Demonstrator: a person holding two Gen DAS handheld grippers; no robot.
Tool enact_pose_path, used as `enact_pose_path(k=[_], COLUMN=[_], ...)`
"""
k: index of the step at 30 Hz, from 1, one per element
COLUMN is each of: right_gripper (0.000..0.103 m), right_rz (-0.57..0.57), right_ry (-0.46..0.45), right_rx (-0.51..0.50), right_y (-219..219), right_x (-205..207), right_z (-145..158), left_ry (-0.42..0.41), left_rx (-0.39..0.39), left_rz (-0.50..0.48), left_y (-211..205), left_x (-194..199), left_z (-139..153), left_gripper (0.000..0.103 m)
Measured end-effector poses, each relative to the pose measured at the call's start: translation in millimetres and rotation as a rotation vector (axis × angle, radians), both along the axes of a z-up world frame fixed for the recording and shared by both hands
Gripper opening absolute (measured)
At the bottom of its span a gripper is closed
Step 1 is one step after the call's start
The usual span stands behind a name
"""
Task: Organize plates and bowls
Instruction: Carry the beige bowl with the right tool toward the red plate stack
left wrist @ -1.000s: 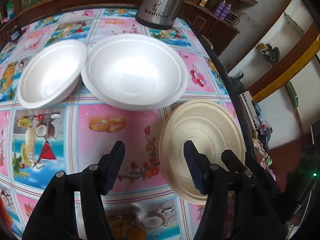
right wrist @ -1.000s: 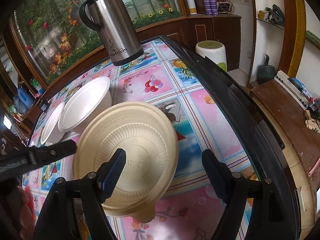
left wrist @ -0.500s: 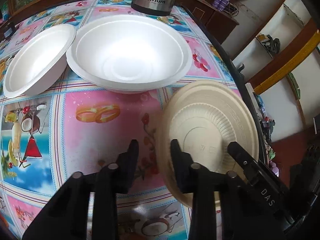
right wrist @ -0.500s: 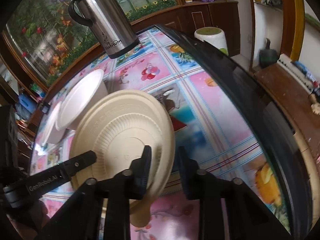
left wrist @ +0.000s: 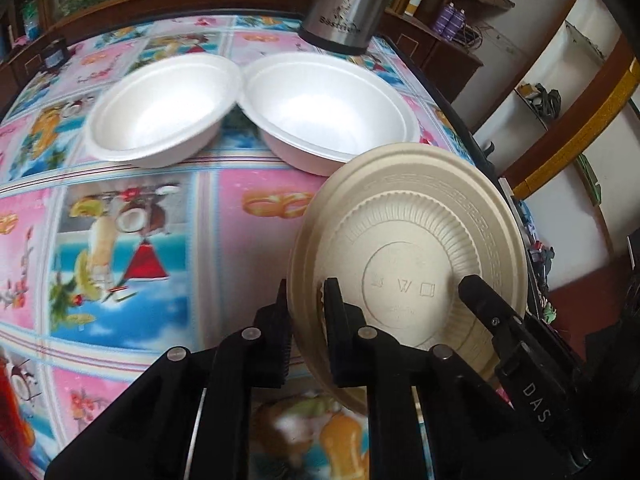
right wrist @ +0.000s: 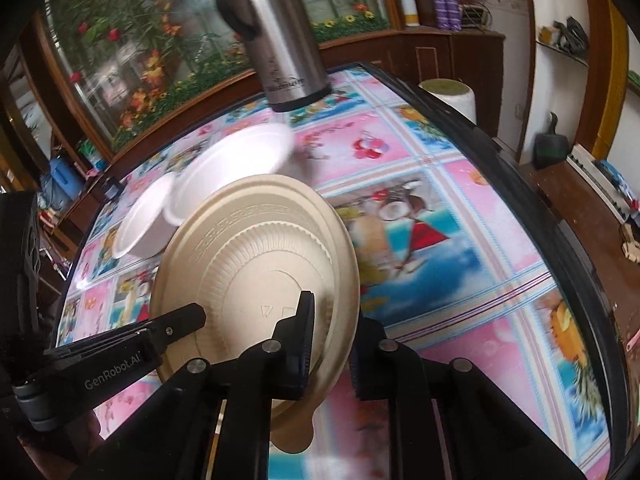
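Near the table's right edge, a beige disposable plate [left wrist: 416, 248] hangs tilted above the patterned tablecloth [left wrist: 132, 248], bottom face toward both cameras. That face shows a ring of radial ribs, an embossed key-pattern band near the rim and a flat centre disc with small moulded marks. A second beige rim edge shows behind the first in the right wrist view [right wrist: 256, 280], so this may be a nested stack; count cannot be told.

Left gripper [left wrist: 306, 312]: jaws closing, narrow, with the plate's left rim between the two fingers and the pads on it. Right gripper [right wrist: 332, 336]: jaws also closing, narrow, clamped over the opposite rim, one finger on the ribbed face and the other behind the edge. Each gripper's finger appears in the other's view, lying across the plate.

Around the plate:
- Large white foam bowl [left wrist: 328, 108], upright, on the cloth just beyond the plate; the plate's upper rim overlaps its near wall in the left wrist view. Contact cannot be told.
- Smaller white foam bowl [left wrist: 160, 108], to the left of the large one, rims touching or very nearly so.
- Stainless steel thermos jug [right wrist: 280, 44], standing upright beyond the bowls, at the far side of the table.
- Dark table edge [right wrist: 532, 184] runs close along the plate's right side; wooden cabinets [right wrist: 460, 48] and a floral glass panel [right wrist: 140, 40] lie beyond the table.

Both views are motion-blurred, most so over the cloth and the bowls.
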State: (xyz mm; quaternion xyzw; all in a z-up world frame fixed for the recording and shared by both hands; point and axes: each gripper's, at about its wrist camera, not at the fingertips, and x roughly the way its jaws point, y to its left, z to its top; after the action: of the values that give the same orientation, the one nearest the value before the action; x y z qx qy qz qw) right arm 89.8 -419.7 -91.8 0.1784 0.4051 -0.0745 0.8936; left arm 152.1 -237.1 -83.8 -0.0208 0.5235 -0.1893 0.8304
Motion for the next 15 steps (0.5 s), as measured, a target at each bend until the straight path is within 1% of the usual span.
enact_pose_path(k=[6, 15], right_gripper=[0.015, 0.015], right_rz=[0.047, 0.130], right_ry=[-0.038, -0.092], right_rx=[-0.038, -0.072], right_y=[36, 96], right_x=[-7, -16], right_z=[19, 46], left_ry=[-0.039, -0.121], left_rx=[-0.025, -0.029], left_rz=[0.047, 0.119], left_y=[33, 92], left_x=[-10, -32], left_z=[16, 42], left_gripper=[0.012, 0.012])
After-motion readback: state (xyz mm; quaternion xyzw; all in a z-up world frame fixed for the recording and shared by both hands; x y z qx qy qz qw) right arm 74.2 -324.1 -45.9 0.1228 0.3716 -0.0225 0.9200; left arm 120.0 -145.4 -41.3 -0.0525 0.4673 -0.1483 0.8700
